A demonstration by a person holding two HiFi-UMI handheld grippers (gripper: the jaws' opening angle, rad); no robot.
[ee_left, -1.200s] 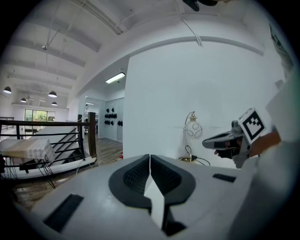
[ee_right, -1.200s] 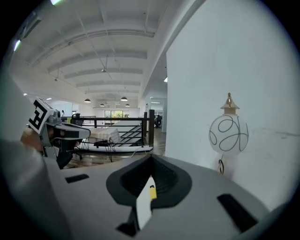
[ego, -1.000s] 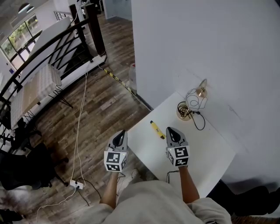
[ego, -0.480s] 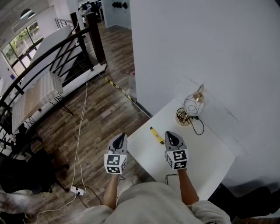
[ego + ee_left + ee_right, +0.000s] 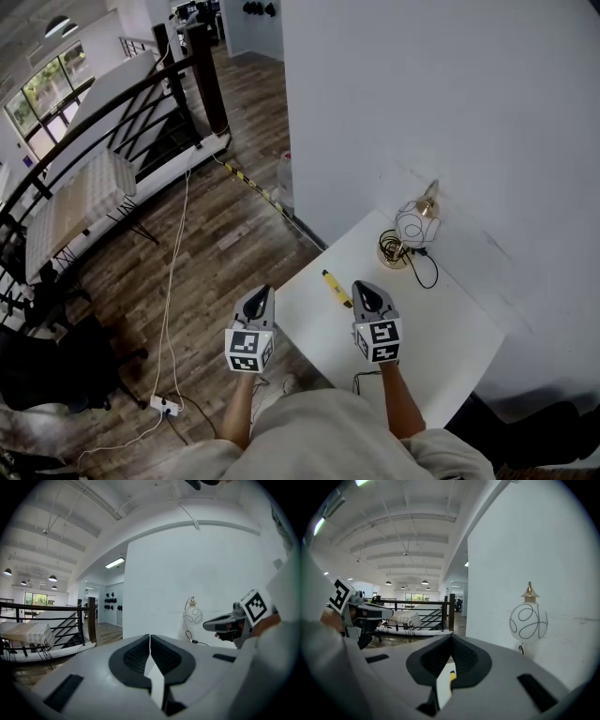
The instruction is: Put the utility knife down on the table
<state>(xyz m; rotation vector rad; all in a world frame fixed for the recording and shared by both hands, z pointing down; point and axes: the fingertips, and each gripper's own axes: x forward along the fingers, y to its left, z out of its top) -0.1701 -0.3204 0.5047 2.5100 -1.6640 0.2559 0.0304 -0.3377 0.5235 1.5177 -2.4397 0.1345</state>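
Note:
The yellow utility knife lies flat on the white table, near its left edge, with nothing touching it. My right gripper hovers just right of the knife, jaws shut and empty. In the right gripper view a bit of the knife's yellow shows below the closed jaws of the right gripper. My left gripper is held off the table's left edge, over the wooden floor. In its own view the left gripper has its jaws closed on nothing.
A small lamp with a wire-pattern globe and a black cord stands at the table's far side against the white wall. A white power cable runs along the wooden floor on the left. A black railing lies beyond it.
The head camera's view has shifted slightly. Both grippers and the knife stay where they were.

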